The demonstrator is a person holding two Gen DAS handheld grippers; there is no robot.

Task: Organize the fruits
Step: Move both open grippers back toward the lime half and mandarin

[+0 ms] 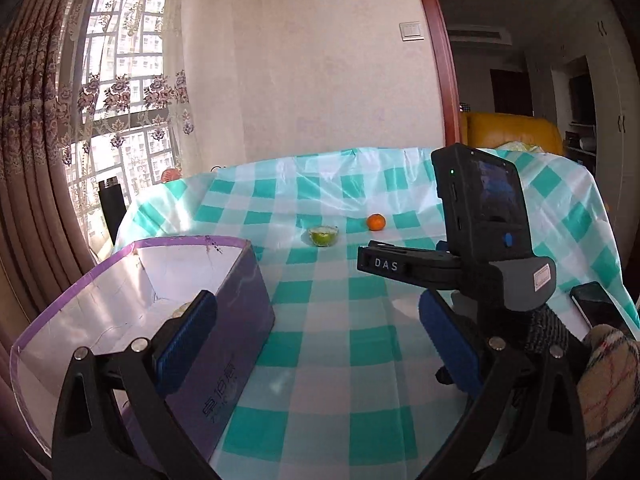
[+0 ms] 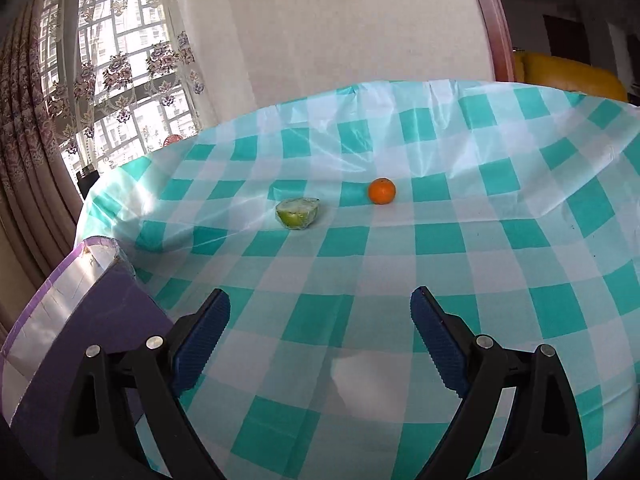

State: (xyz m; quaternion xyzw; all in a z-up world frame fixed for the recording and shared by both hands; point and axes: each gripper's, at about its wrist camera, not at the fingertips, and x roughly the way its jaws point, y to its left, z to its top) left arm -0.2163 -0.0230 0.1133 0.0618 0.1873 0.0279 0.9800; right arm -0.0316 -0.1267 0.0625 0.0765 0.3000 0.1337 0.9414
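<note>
A small orange point(image 2: 382, 191) and a green fruit half wrapped in plastic film point(image 2: 298, 213) lie apart on the checked tablecloth point(image 2: 400, 264), far ahead of both grippers. They also show in the left wrist view, the orange point(image 1: 376, 222) and the green half point(image 1: 323, 236). A purple box point(image 1: 120, 304) with a white inside stands at the left; something pale lies in it, mostly hidden by my left finger. My left gripper point(image 1: 318, 312) is open and empty, its left finger over the box. My right gripper point(image 2: 320, 308) is open and empty above the cloth.
The right gripper's black body point(image 1: 476, 232) with its camera stands at the right in the left wrist view. A dark phone point(image 1: 596, 304) lies at the table's right edge. A window with curtains point(image 1: 60, 120) is at the left, a wall behind the table.
</note>
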